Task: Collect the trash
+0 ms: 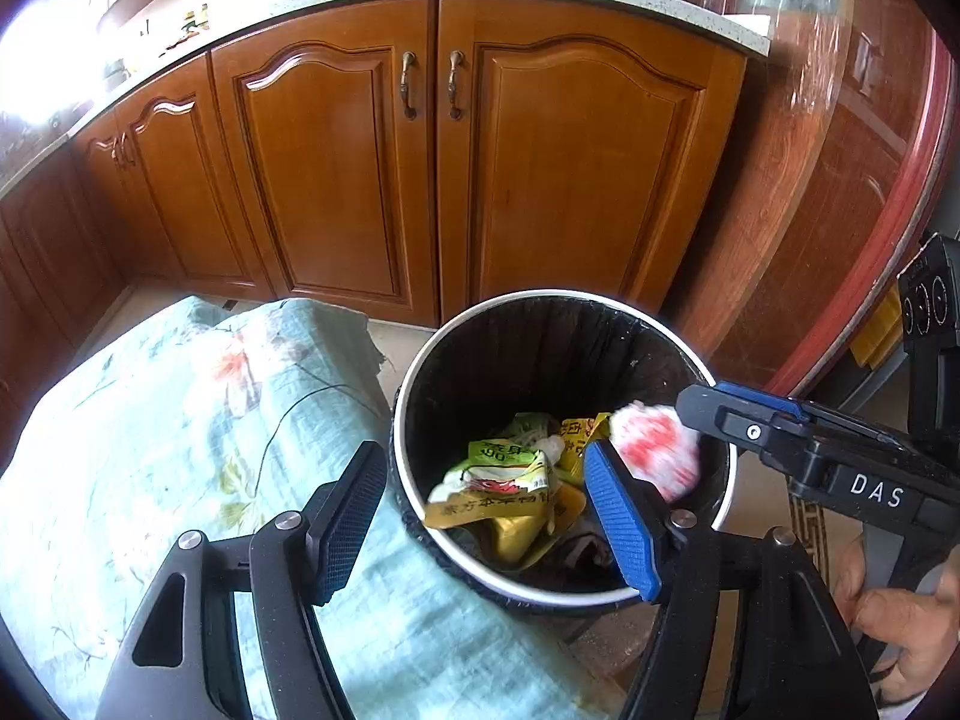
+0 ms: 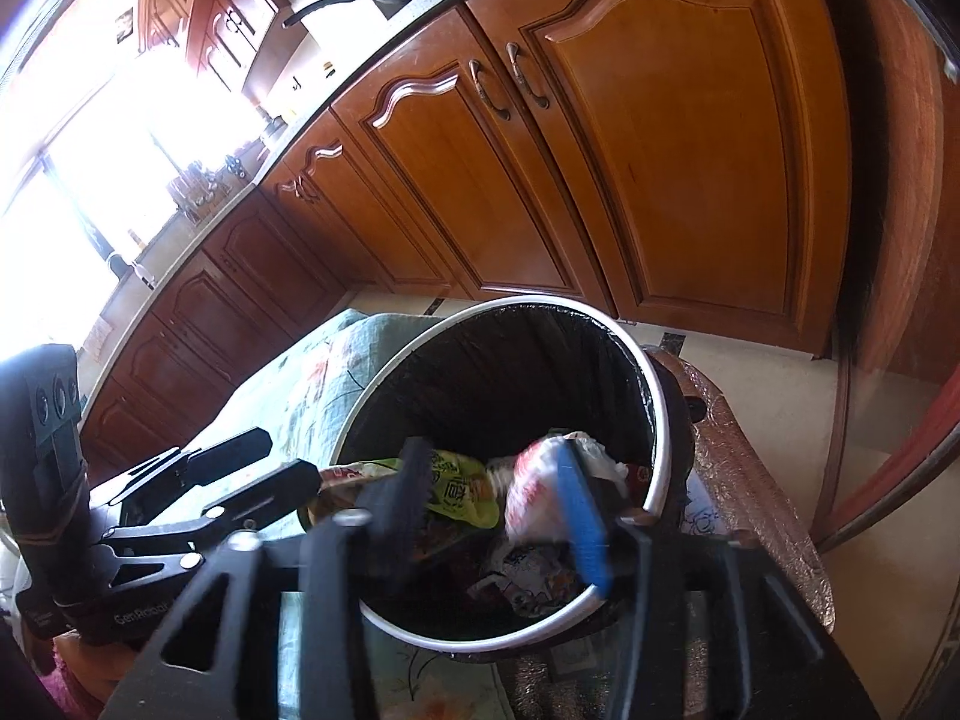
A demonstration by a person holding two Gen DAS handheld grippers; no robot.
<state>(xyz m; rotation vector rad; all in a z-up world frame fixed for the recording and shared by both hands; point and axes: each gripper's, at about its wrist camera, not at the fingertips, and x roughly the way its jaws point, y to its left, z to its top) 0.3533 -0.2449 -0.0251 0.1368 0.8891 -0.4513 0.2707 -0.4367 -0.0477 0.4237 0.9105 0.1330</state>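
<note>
A round bin with a white rim and black liner stands below both grippers, holding yellow-green wrappers. My left gripper is open over the bin's near-left rim, with nothing between its black and blue fingers. In the right wrist view my right gripper is open above the bin. A blurred white-and-red wad sits loose beside the blue finger, and the black finger does not touch it. In the left wrist view the wad hangs inside the bin beneath the right gripper.
Wooden cabinet doors close off the far side under a pale countertop. A pale green floral cloth covers a surface left of the bin. A film-wrapped round table edge curves at the right. A person's hand holds the right gripper's handle.
</note>
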